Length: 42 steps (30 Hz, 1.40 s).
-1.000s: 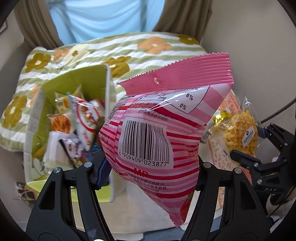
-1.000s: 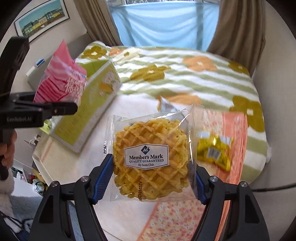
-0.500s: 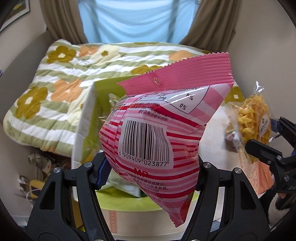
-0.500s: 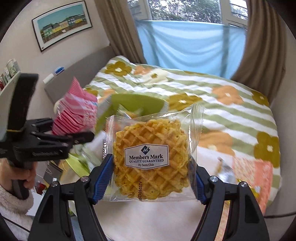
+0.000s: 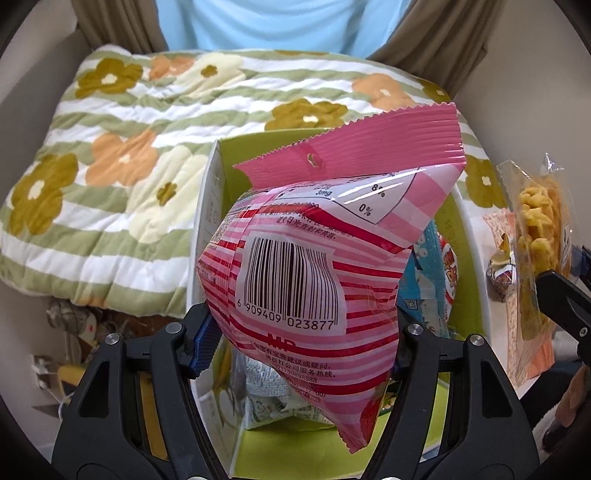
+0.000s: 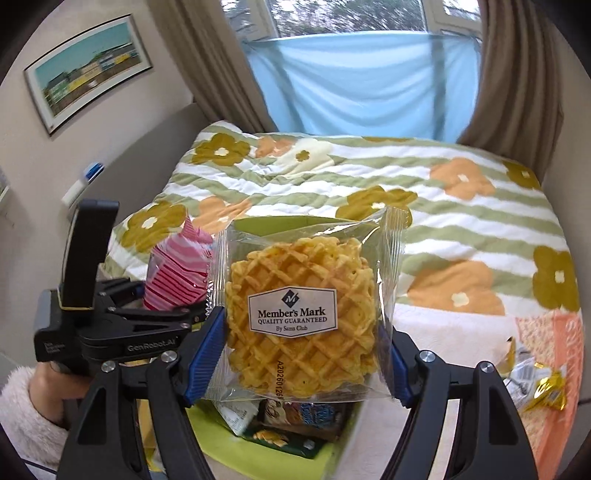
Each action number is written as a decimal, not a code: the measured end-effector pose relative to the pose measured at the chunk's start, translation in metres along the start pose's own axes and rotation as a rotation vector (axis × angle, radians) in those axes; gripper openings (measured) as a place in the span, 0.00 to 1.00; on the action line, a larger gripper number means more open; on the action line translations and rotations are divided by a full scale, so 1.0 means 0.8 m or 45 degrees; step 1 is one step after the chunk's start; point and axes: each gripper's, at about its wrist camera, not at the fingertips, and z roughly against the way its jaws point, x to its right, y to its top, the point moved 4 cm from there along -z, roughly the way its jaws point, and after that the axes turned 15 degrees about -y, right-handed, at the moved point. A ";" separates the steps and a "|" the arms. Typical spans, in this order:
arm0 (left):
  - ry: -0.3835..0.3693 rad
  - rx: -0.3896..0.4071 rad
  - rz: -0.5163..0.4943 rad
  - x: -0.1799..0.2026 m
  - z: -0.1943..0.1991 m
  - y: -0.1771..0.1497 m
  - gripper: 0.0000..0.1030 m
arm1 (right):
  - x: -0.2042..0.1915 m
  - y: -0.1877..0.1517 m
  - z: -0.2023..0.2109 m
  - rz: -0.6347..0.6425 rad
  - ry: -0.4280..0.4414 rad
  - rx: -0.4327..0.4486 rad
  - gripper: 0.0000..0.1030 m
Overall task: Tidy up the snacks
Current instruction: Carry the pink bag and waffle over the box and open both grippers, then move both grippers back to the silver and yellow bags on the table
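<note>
- Left wrist view: a quilt with green stripes and flowers fills the background, brown curtains and a light blue cloth behind it.
- The green box stands open directly under the left gripper; several snack packets lie inside it, mostly screened by the pink bag.
- The box's near end is cut off by the gripper's black arms, and the packets' labels are too covered to read.
- The pink bag sits between the left gripper's blue pads with its barcode facing the camera; the jaws are opening, yet the bag still bulges between them, over the box's mouth.
- At the right edge hangs the waffle packet, seen edge-on, with part of the right gripper below it.
- Right wrist view: the same quilt, curtains and blue cloth, plus a framed picture on the wall.
- Gold-wrapped sweets lie on an orange patterned cloth at right, blurred.
- The right gripper is clamped on the waffle packet, label forward, above the green box, whose contents the packet largely hides.
- At left, a hand in a fluffy white sleeve holds the left gripper with the pink bag.
</note>
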 end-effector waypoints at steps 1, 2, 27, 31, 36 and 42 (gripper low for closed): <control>0.006 -0.012 -0.002 -0.002 -0.005 0.001 0.71 | -0.002 0.002 0.001 -0.008 0.005 -0.006 0.69; 0.023 -0.020 -0.014 -0.003 -0.010 0.002 0.84 | -0.002 0.003 -0.001 -0.012 0.009 -0.013 0.70; 0.086 0.109 -0.020 0.007 0.015 -0.020 1.00 | 0.005 0.053 -0.081 -0.037 0.059 -0.072 0.92; 0.068 0.106 -0.009 0.002 0.018 -0.030 1.00 | 0.002 0.047 -0.069 -0.020 0.044 -0.011 0.93; 0.044 0.108 -0.019 0.004 0.025 -0.046 1.00 | 0.002 0.026 -0.050 -0.019 0.029 0.023 0.93; -0.001 0.128 -0.043 0.012 0.043 -0.064 1.00 | 0.001 0.008 -0.023 -0.037 -0.016 0.030 0.93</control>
